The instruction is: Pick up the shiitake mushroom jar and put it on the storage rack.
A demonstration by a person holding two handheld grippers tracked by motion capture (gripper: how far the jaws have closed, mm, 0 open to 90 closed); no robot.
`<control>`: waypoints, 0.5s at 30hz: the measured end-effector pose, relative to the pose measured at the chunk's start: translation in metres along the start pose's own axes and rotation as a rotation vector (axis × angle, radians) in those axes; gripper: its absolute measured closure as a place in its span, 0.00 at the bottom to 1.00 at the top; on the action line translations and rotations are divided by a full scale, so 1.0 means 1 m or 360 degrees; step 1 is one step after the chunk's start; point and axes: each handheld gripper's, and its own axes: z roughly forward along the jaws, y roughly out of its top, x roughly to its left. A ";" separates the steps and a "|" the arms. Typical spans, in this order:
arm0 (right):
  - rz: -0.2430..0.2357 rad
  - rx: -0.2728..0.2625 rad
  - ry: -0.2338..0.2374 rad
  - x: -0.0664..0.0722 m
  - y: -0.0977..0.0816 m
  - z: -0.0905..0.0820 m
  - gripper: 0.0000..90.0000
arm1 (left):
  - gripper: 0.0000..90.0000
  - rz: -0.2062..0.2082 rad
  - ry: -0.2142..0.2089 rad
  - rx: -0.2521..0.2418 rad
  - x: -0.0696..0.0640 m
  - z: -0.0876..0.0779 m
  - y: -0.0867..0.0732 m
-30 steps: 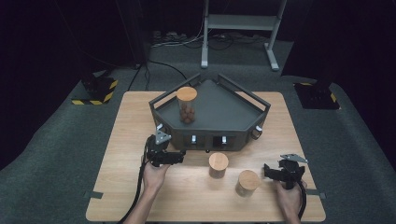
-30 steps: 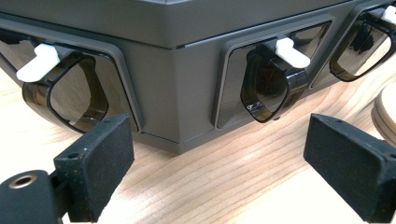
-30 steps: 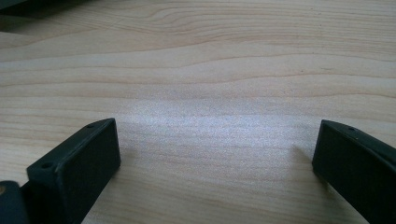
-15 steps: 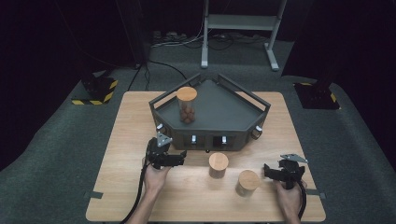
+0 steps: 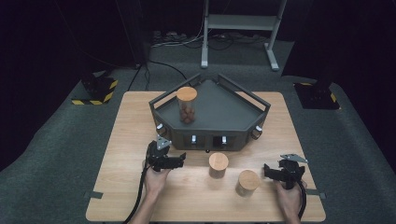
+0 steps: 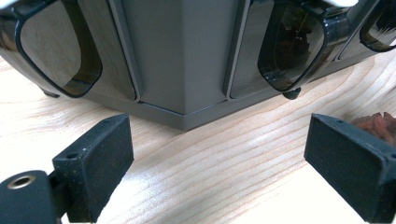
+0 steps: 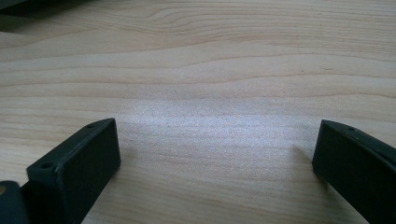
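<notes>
**Colours and patterns at the desk**

Desk point(image 5: 126, 140): pale wood, wavy grain lines running along its length, seen close in both gripper views. Angular tray point(image 5: 224, 109): dark grey all over, with smoky dark see-through windows point(image 6: 289, 46) in its front. Jar in the tray point(image 5: 187, 105): clear, tan wooden lid, reddish-brown pieces inside. Two jars on the desk, middle jar point(image 5: 218, 164) and right jar point(image 5: 247, 182): light tan lids. Left claw point(image 5: 180, 160) and right claw point(image 5: 267, 171): black, pads point(image 6: 95, 163) matt black and finely speckled. Floor point(image 5: 70, 140): dark grey carpet. Floor blocks point(image 5: 95, 91): black with yellow-and-black diagonal stripes.
</notes>
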 end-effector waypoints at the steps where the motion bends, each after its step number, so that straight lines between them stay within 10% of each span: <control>1: 0.0000 0.0000 0.0000 0.000 0.000 0.000 0.00 | 0.09 0.0000 0.0003 -0.0001 0.001 0.000 -0.001; 15: 0.0002 0.0000 -0.0003 0.000 0.000 0.000 0.00 | 0.09 -0.0013 0.0049 0.0026 0.010 0.012 -0.014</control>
